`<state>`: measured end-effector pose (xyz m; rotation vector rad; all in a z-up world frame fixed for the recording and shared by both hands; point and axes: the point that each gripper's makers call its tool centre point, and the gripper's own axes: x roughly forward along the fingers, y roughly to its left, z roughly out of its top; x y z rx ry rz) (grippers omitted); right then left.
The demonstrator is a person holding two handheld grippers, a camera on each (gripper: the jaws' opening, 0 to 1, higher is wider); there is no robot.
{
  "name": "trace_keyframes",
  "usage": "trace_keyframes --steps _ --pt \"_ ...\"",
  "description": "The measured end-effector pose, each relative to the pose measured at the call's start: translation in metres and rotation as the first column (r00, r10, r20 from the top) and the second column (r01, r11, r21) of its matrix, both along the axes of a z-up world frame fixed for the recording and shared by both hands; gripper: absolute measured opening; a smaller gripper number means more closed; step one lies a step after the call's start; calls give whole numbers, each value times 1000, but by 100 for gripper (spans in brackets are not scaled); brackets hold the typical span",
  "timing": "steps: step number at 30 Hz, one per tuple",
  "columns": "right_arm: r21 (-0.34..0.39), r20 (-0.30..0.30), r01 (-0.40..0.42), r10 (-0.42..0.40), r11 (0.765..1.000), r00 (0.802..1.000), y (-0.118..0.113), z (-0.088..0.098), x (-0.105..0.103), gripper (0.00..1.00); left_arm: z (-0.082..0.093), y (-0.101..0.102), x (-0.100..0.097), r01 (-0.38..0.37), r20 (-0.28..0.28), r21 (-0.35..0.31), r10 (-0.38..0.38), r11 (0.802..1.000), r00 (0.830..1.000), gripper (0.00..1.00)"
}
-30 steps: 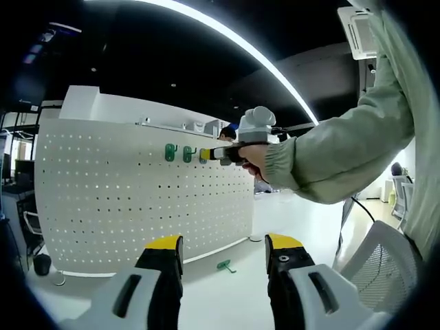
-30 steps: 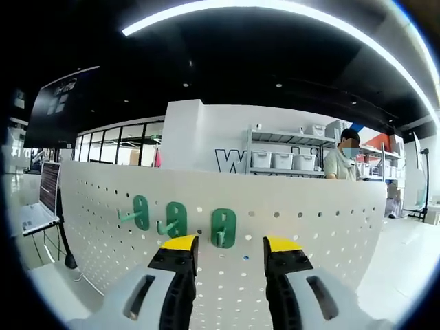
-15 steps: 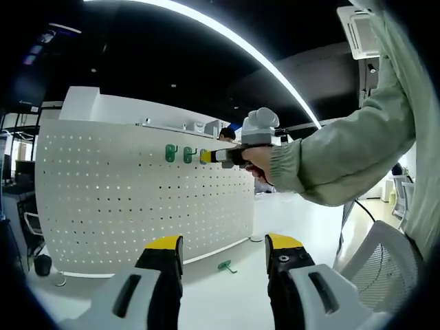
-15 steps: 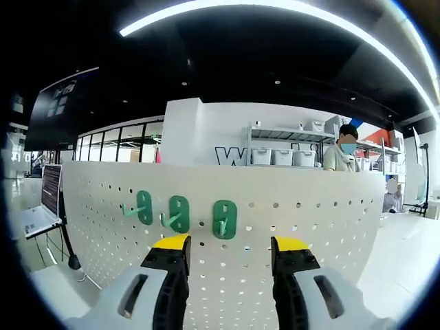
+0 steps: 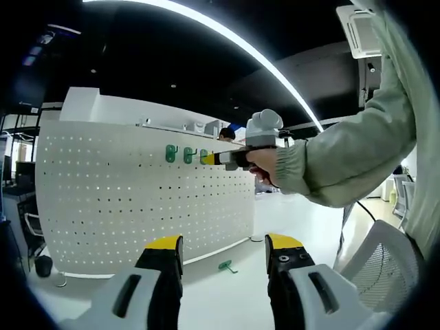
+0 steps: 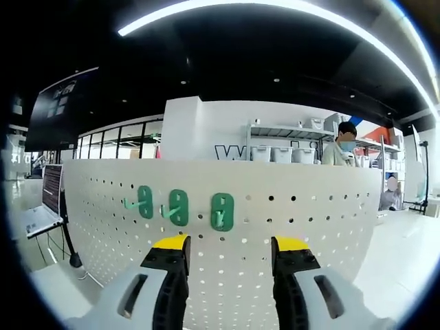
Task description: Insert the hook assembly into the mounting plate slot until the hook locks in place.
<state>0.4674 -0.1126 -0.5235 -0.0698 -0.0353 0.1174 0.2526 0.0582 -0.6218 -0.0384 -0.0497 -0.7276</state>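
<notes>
A white pegboard (image 5: 130, 199) stands upright on a white table. In the right gripper view three green hooks (image 6: 222, 211) hang in a row on the pegboard (image 6: 295, 227), the last one just above the gap of my right gripper (image 6: 230, 243), which is open and holds nothing. In the left gripper view the hooks (image 5: 178, 154) sit near the board's top, and the right gripper (image 5: 207, 158), held in a hand, points at them. A loose green hook (image 5: 225, 265) lies on the table. My left gripper (image 5: 224, 242) is open and empty, well back from the board.
A pale green sleeve (image 5: 350, 151) crosses the right of the left gripper view. A mesh chair back (image 5: 385, 268) is at lower right. Behind the board are shelves with bins (image 6: 282, 155) and a person (image 6: 342, 148). A laptop (image 6: 41, 206) sits at left.
The right gripper's jaws spread a little wider and it drew back slightly from the third hook, which stays on the board. The left gripper has held still.
</notes>
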Motion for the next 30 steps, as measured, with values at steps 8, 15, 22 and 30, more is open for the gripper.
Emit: trace_keyframes --steps 8,15,22,30 --pt "-30 0 -31 31 999 1000 7 -7 -14 45 0 0 0 0 4 2 0 1000 1000 50" --pt "-24 -16 -48 47 999 999 9 -19 -28 45 0 -1 -1 2 5 4 -2 1000 1000 50" --pt "-17 -33 -57 56 998 998 8 -28 -38 45 0 -1 -1 3 5 7 -3 1000 1000 50" --pt "-15 -59 -60 59 998 997 3 -41 -52 44 0 -2 -1 5 5 8 -5 1000 1000 50"
